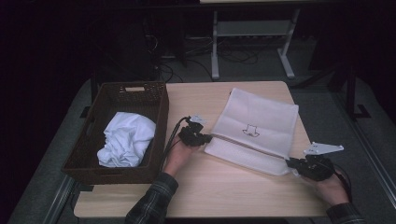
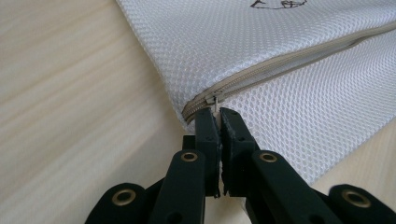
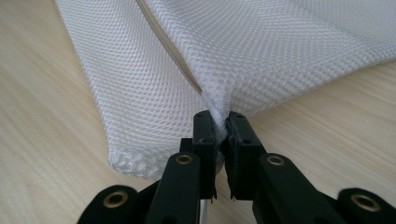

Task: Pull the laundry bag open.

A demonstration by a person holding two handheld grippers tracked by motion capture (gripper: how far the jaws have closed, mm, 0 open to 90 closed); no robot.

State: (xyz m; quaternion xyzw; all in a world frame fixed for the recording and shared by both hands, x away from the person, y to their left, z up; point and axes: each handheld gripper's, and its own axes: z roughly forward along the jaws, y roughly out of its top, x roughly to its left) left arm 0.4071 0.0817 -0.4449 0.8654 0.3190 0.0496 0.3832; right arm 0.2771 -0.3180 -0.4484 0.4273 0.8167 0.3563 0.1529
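A white mesh bag (image 1: 254,128) lies flat on the worktop (image 1: 219,186), just right of a dark wicker basket (image 1: 93,135). Its near part is folded forward along a beige zipper (image 2: 289,58), and a small dark drawing (image 1: 251,131) marks the upper panel.

The left claw (image 1: 207,138) meets the bag at its left end, on the side facing the basket. In the left gripper view its jaws are pressed together on the metal zipper pull (image 2: 215,103), which sits at the closed end of the zipper at the bag's edge.

The right claw (image 1: 288,163) holds the bag's near right corner, the end farthest from the basket. In the right gripper view its jaws are clamped on a pinch of mesh (image 3: 218,112) right beside the zipper's other end, and the fabric puckers slightly where it is squeezed.

Inside the basket lies a crumpled white cloth (image 1: 126,140), well apart from the bag. A hand in a plaid sleeve (image 1: 154,196) holds the left claw.
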